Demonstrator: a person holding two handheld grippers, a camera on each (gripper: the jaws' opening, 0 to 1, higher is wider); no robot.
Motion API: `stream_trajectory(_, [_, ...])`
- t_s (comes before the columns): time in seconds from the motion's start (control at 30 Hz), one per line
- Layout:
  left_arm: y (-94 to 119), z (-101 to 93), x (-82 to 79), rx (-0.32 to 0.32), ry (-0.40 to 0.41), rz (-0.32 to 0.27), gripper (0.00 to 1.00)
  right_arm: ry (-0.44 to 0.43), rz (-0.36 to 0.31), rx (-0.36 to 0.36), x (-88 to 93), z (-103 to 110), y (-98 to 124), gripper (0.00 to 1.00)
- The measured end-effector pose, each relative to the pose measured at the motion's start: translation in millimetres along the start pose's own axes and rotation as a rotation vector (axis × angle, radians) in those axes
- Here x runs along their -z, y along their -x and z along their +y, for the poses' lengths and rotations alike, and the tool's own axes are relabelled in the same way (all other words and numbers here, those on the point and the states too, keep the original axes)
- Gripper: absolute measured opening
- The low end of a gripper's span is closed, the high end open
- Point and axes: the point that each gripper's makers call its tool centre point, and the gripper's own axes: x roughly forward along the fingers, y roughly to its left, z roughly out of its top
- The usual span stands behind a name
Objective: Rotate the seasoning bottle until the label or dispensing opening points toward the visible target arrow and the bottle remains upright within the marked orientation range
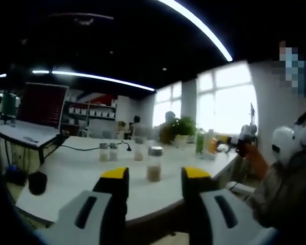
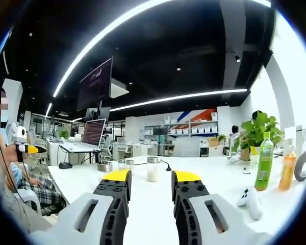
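We hold the left gripper (image 1: pixel 154 178) low at the near edge of the white table (image 1: pixel 76 176), its yellow-tipped jaws parted wide and gripping nothing. Straight ahead between those jaws stands the seasoning bottle (image 1: pixel 154 164), upright, clear-walled, with a silver cap and pale contents settled in its lower part. It sits on the table beyond the jaw tips, apart from them.

In the right gripper view, the right gripper (image 2: pixel 150 179) is likewise spread open and empty, level above the same table, with the seasoning bottle (image 2: pixel 153 169) further back between its jaws. No target arrow or marked range can be made out from here.

We judge the bottle light, rigid and smooth-sided, likely to slip or tip if pinched high. The sounder hold looks to be across the body just below the cap, with steady, moderate pressure so it turns about its own axis without leaning.

Behind the seasoning bottle stand two smaller jars (image 1: pixel 108 151); to its right, a green bottle (image 2: pixel 264 162), an orange bottle (image 2: pixel 288 171) and a potted plant (image 2: pixel 258 130).
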Motion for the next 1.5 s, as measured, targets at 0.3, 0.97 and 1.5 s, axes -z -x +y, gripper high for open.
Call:
stream_trajectory(0.3, [-5, -0.7, -1.9, -0.006, -0.001, -0.002, 0.43, -0.021, 0.012, -0.008, 9.0, -3, -5, 0.31])
stream_trajectory(0.97, [-9, -1.6, 9.0, 0.006, 0.013, 0.02, 0.43, -0.049, 0.029, -0.014, 15.6, -5, -38, 0.31])
stream_trajectory(1.5, [1, -1.7, 5.8, 0.007, -0.015, 0.026, 0.43, -0.051, 0.023, -0.036, 3.9, -5, -68, 0.31])
